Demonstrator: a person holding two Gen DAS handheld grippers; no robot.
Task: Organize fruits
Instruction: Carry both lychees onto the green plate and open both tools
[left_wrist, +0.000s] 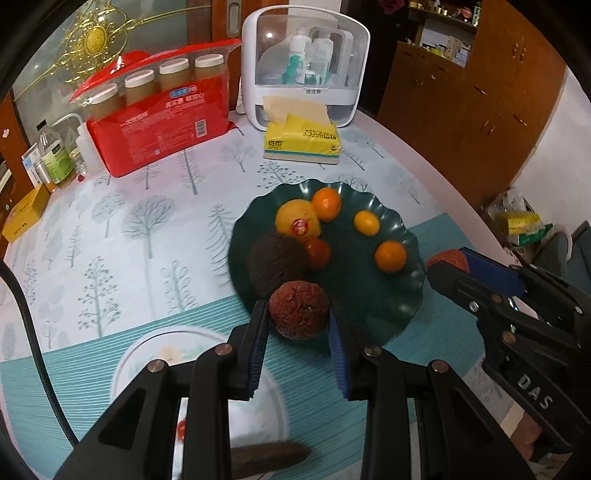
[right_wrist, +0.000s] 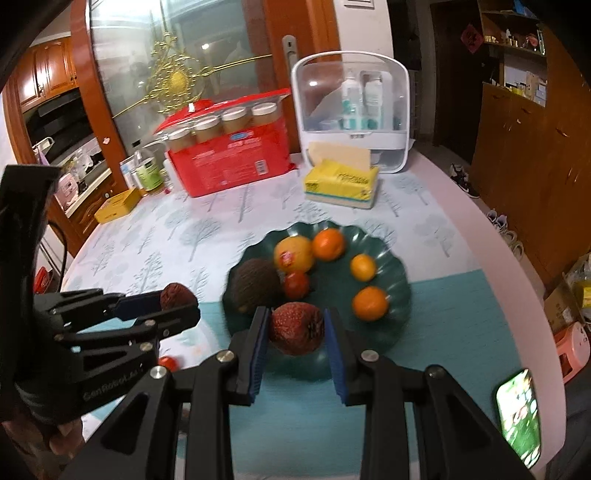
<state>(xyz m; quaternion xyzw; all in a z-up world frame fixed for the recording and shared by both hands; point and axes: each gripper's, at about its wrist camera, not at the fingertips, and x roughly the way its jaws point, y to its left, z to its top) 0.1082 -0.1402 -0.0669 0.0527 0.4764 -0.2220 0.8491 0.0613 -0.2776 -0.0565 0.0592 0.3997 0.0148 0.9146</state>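
Observation:
My left gripper (left_wrist: 299, 317) is shut on a wrinkled dark red fruit (left_wrist: 299, 314), held above the near rim of a dark green scalloped plate (left_wrist: 369, 295). On the plate lie a yellow fruit with a sticker (left_wrist: 297, 221), three oranges, a small red fruit (left_wrist: 317, 253) and a dark brown fuzzy fruit (left_wrist: 277, 264). My right gripper (right_wrist: 297, 330) is shut on a bumpy red fruit (right_wrist: 297, 328), also over the plate's (right_wrist: 399, 321) near rim. In the right wrist view the left gripper (right_wrist: 181, 301) shows at the left with its fruit (right_wrist: 177, 295). The right gripper (left_wrist: 448, 264) enters the left wrist view from the right.
A red pack of jars (left_wrist: 162, 125), a white clear-fronted organizer (left_wrist: 306, 70) and a yellow tissue pack (left_wrist: 303, 140) stand at the table's back. Bottles and a yellow box (left_wrist: 26, 212) sit far left. A small red fruit (right_wrist: 168, 362) lies on the teal mat. A lit phone (right_wrist: 517, 417) lies near the right edge.

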